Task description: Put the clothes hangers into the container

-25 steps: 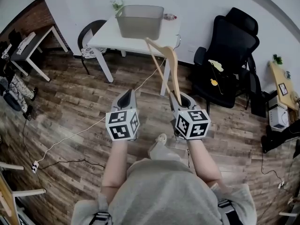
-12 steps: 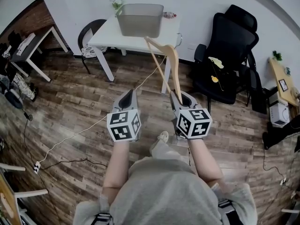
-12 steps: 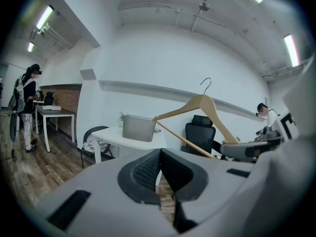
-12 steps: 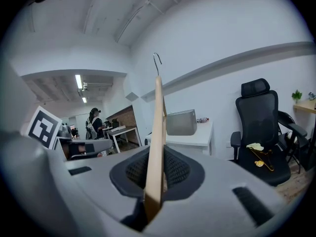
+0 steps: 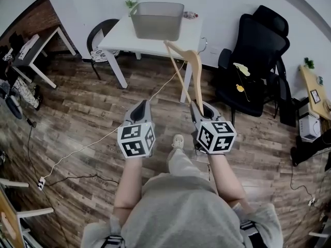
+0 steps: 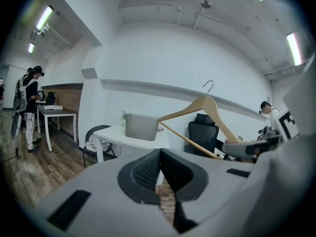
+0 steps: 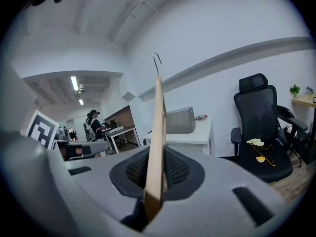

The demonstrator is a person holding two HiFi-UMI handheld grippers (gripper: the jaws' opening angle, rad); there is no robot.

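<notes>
Flanking container [image 5: 156, 19] and table [image 5: 116, 39]: round chair [image 5: 105, 54], office chair [image 5: 258, 50].

A pale wooden hanger [image 7: 157, 132] with a metal hook is pinched by one arm's end in the right claw [image 5: 201, 110] and slants up and away from it. The grey, open-topped container [image 5: 156, 20] sits on the white worktop [image 5: 124, 37], well ahead of that claw.

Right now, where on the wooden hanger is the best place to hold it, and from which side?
Probably at the end of one shoulder arm, from below, as the right tongs hold the wooden hanger. The flat, thin wood sits edge-on between the pads, and the hook and far arm lead toward the gray container, free to go in first.
</notes>
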